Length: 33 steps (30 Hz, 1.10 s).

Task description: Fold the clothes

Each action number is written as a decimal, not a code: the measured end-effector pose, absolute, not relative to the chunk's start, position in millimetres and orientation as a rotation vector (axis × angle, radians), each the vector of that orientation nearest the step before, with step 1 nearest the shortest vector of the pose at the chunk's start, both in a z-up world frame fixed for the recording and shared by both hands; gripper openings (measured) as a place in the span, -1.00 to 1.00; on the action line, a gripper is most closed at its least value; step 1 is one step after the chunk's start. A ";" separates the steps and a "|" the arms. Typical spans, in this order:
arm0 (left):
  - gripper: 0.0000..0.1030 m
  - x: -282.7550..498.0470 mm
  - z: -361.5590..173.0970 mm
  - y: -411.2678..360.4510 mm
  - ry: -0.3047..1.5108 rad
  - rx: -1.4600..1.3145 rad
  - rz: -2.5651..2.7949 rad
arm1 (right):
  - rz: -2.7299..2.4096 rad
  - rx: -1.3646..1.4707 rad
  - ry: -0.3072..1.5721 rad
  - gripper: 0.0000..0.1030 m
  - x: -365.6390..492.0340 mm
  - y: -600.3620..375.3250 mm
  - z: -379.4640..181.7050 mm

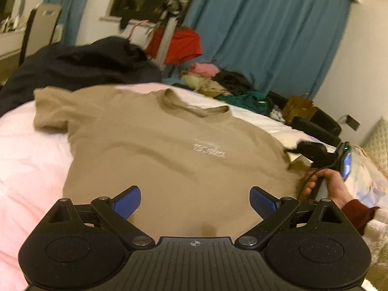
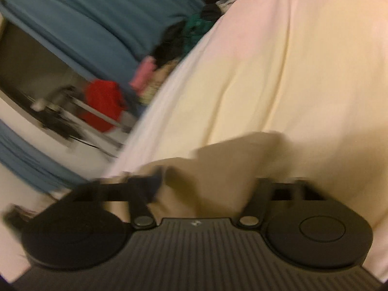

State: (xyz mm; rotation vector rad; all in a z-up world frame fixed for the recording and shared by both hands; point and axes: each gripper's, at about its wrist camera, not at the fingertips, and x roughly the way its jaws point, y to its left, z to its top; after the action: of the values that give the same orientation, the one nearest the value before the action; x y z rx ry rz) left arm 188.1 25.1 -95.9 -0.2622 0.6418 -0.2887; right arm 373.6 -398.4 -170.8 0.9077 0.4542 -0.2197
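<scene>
A tan T-shirt point(image 1: 157, 150) lies face up on the pale pink bed sheet point(image 1: 26, 169), collar toward the far side, its left sleeve spread out. My left gripper point(image 1: 195, 202) is open, its blue pads above the shirt's lower hem, holding nothing. My right gripper shows in the left wrist view point(image 1: 315, 152) at the shirt's right sleeve, held by a hand. In the blurred right wrist view the tan sleeve cloth point(image 2: 218, 169) bunches between the fingers of the right gripper point(image 2: 206, 184); the right finger is hidden under cloth, so its grip is unclear.
A dark navy garment point(image 1: 80, 65) is heaped at the bed's far left. Beyond the bed are a red garment point(image 1: 181, 46) on a rack, a pile of pink, black and green clothes point(image 1: 218, 82), blue curtains point(image 1: 266, 36) and a chair point(image 1: 41, 26).
</scene>
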 end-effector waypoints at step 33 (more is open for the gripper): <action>0.90 213.6 -103.9 129.4 0.688 -0.348 -0.065 | -0.049 0.054 0.637 0.95 454.6 -99.1 -68.1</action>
State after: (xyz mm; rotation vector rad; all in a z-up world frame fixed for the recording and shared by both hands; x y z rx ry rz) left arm 213.6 129.4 -103.9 -0.3476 0.6883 -0.0648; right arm 454.6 -99.1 -68.1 0.0544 0.6366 -0.0493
